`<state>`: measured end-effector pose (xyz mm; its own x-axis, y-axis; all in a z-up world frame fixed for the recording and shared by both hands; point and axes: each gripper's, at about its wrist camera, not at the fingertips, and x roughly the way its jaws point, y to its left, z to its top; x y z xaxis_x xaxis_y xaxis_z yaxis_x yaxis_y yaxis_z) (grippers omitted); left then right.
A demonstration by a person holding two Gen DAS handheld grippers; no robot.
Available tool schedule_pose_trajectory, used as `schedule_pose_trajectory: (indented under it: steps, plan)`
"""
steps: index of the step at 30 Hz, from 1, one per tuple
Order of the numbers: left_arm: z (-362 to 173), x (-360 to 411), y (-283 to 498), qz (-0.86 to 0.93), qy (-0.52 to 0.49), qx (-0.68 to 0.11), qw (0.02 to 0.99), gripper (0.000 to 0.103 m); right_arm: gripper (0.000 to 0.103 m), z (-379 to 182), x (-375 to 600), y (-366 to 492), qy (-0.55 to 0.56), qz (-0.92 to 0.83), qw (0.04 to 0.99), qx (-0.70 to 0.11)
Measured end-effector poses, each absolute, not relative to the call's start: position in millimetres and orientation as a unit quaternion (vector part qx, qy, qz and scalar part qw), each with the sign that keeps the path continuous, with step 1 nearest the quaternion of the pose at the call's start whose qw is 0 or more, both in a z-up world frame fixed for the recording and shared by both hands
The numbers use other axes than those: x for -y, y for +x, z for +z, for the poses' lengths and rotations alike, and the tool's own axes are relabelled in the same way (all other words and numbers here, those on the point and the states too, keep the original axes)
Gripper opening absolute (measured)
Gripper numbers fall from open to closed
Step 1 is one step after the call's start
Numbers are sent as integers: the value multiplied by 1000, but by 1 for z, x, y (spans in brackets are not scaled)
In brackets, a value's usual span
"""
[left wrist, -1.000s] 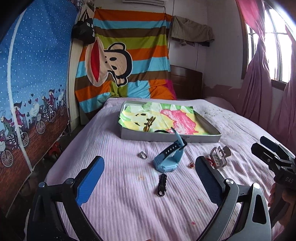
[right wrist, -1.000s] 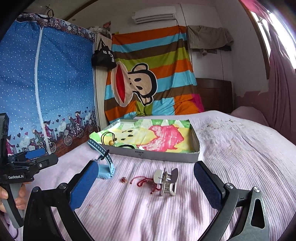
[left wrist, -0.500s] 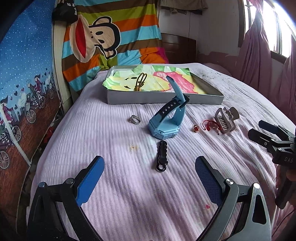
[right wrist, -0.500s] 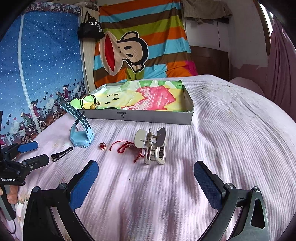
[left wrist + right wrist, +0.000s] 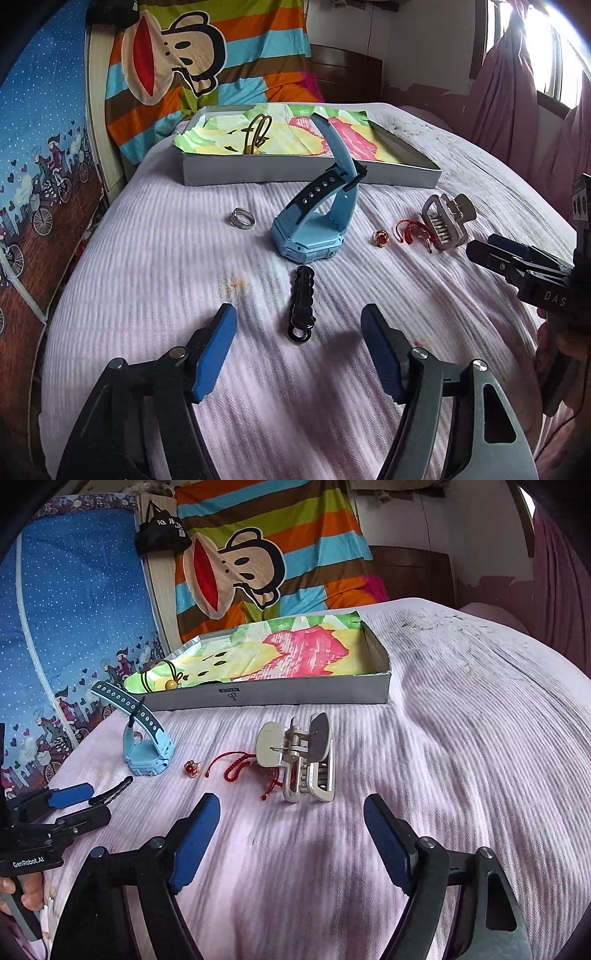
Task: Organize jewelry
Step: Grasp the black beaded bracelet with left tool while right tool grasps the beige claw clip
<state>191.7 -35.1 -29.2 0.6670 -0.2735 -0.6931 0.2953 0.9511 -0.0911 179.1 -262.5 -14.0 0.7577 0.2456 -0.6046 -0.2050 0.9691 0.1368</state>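
With both claws wide open and empty, I lined my left claw (image 5: pixel 297 332) over the black hair clip (image 5: pixel 302 303) lying dead ahead between its fingers, judging a low, centred pinch best before carrying it to the box (image 5: pixel 310 171) beyond.

Both grippers — left gripper (image 5: pixel 298 325) and right gripper (image 5: pixel 291 812) — wore black frames, blue finger pads (image 5: pixel 212 349), silver screws; white "GenRobot.AI" lettering showed on the left.

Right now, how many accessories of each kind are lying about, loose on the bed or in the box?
Rings: 2, silver ring and red-stone ring
Watches: 1, blue watch
Hair clips: 2, black clip and silver claw clip
Cords: 2, red cord and beaded cord inside the box
Total: 7
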Motion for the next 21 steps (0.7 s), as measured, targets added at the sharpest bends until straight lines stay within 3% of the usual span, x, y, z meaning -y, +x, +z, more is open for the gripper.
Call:
schedule_pose_trajectory:
  steps: [7, 9, 11, 21]
  plan:
    - [-35, 42, 200, -152, 10, -391, 908, 30, 62, -19, 263, 195, 30, 117, 932, -341]
    - [-36, 42, 203, -146, 2, -392, 909, 17, 58, -21, 263, 200, 29, 117, 931, -346]
    - [-37, 41, 206, -147, -8, -392, 908, 12, 53, -23, 264, 204, 30, 115, 930, -349]
    - [-41, 45, 209, -156, -17, -389, 908, 12, 39, -28, 264, 217, 37, 115, 927, -355]
